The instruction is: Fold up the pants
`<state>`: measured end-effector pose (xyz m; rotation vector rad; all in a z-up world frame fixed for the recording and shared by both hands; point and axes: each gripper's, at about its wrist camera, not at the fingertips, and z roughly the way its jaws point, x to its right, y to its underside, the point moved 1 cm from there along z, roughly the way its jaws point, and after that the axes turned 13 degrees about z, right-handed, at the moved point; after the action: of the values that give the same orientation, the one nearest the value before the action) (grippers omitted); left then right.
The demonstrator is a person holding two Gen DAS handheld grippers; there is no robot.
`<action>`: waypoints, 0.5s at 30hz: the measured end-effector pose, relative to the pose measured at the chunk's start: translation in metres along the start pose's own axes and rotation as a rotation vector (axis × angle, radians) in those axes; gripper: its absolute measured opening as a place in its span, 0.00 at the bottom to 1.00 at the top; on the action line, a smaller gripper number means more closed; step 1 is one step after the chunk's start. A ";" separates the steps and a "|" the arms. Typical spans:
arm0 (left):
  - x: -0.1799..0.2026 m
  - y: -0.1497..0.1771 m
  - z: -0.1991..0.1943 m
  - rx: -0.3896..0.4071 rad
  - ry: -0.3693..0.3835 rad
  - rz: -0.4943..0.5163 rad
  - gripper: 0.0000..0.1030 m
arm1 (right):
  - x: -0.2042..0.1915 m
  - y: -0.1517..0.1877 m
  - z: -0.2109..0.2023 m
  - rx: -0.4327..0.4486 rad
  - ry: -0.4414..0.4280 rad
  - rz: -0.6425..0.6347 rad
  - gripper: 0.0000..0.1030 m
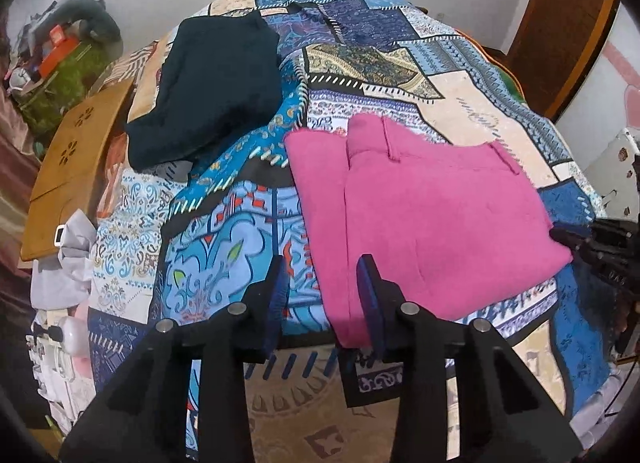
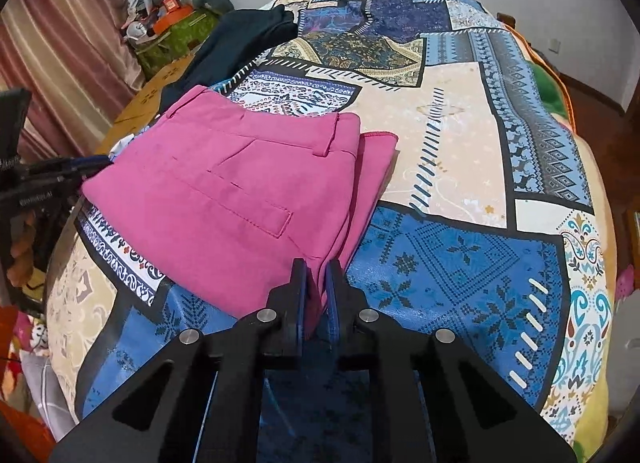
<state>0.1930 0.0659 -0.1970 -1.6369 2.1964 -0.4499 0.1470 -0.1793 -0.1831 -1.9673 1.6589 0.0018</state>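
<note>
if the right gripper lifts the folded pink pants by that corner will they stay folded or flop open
The folded pink fabric pants will probably flop: soft stacked layers already fan apart at one edge. The right hand-held gripper pinches only a corner, so lower layers likely sag. They look light.

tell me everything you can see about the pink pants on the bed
The pink pants are folded into a compact, roughly rectangular stack lying flat on the patterned bedspread. The fabric looks soft and matte. On top you can see the waistband with belt loops and a stitched back pocket with a flap; a lower layer sticks out along one side. The right gripper has its fingers closed on the near corner. The left gripper is open at the near edge, gripping nothing.
</note>
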 end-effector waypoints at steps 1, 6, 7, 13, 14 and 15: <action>-0.001 -0.004 -0.002 0.004 0.001 -0.001 0.37 | 0.000 0.001 0.000 0.001 0.000 -0.001 0.08; -0.007 -0.032 -0.008 0.042 0.014 -0.014 0.40 | 0.001 0.000 0.000 -0.004 -0.007 0.001 0.08; -0.008 -0.039 -0.007 0.050 0.026 -0.020 0.45 | 0.000 0.001 0.000 -0.005 -0.005 -0.004 0.08; -0.004 -0.079 0.017 0.040 0.087 0.007 0.52 | -0.001 0.001 -0.001 -0.012 0.000 -0.018 0.09; -0.002 -0.085 0.027 0.025 0.100 0.014 0.52 | -0.001 0.001 -0.001 -0.013 -0.001 -0.018 0.09; -0.001 -0.088 0.034 0.011 0.107 0.020 0.52 | -0.001 0.001 -0.001 -0.016 -0.003 -0.017 0.09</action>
<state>0.2831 0.0411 -0.1863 -1.6189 2.2806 -0.5556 0.1462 -0.1789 -0.1826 -1.9925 1.6449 0.0115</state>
